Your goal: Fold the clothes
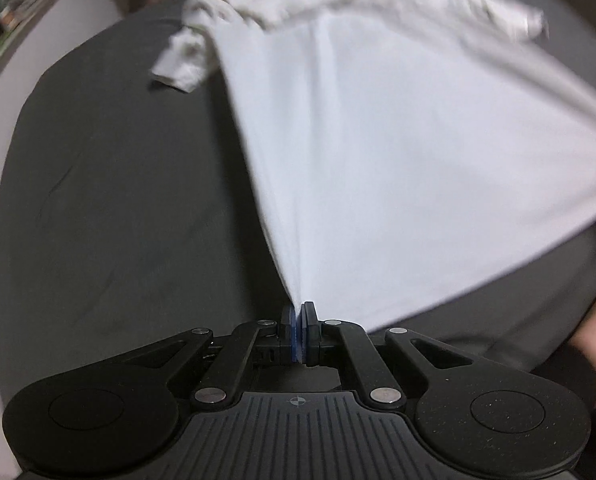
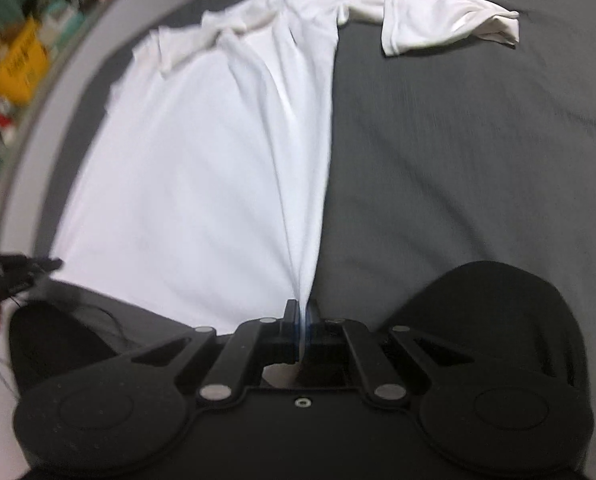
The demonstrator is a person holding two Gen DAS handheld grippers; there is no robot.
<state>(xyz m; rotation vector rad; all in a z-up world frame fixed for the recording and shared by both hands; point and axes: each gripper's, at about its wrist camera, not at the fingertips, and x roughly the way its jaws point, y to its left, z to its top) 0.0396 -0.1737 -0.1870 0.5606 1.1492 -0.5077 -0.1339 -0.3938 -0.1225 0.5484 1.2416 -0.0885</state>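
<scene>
Landmark: white T-shirt (image 1: 378,140), spread over a dark grey sheet (image 1: 110,200); every place below is given from the shirt.
Far left of the shirt: the sheet's curved edge, then a pale strip of floor (image 1: 38,40) and blurred coloured clutter (image 2: 18,64) beyond it.
Left of the shirt: a broad bare stretch of grey sheet, faintly creased, reaching from the shirt's side edge out to the sheet's edge.
Left gripper (image 1: 299,312): jaws pressed together on the shirt's near corner; the cloth rises from the pinch and fans out wide toward the far end.
Left sleeve (image 1: 182,64): crumpled, lying on the sheet at the shirt's far left corner.
Hem between the two pinches: a near edge lifted off the sheet, running across from one corner to the other.
Right gripper (image 2: 303,312): jaws clamped on the shirt's other near corner; tight folds run up from the pinch along the shirt's right side edge.
Right sleeve (image 2: 450,20): stretched flat away from the body at the far right.
Right of the shirt: open grey sheet, bare up to the frame's edge.
Near the right-hand pinch: a dark rounded shape (image 2: 494,312), too blurred to identify.
</scene>
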